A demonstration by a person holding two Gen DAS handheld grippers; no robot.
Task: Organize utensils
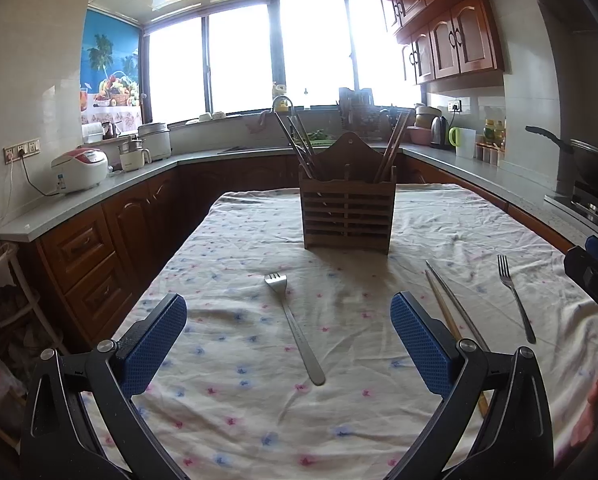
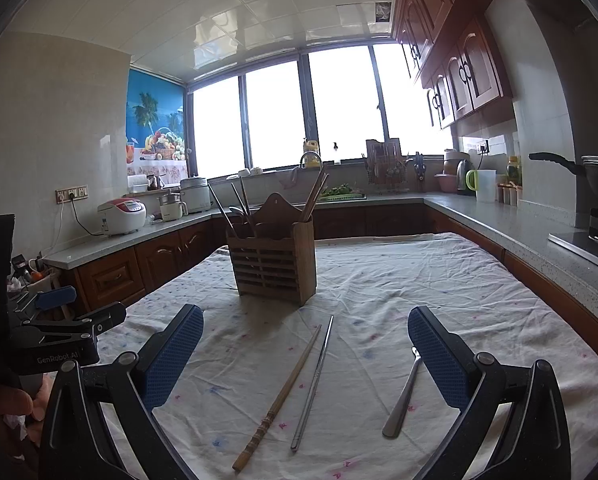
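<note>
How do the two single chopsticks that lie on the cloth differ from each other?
The wooden chopstick is tan, thicker, with a ringed pattern at its near end; the metal chopstick is silvery, thinner and plain. The wooden one lies left of the metal one and leans more. Both lie flat on the tablecloth, apart, converging toward the holder.

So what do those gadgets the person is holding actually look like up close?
Each hand-held gripper has a black plastic frame with silver pivot bolts and two fingers faced with blue, dimpled rubber pads. The left hand-held gripper and right hand-held gripper look alike. White lettering reading "GenRobot.AI" is printed on the left one's body.
</note>
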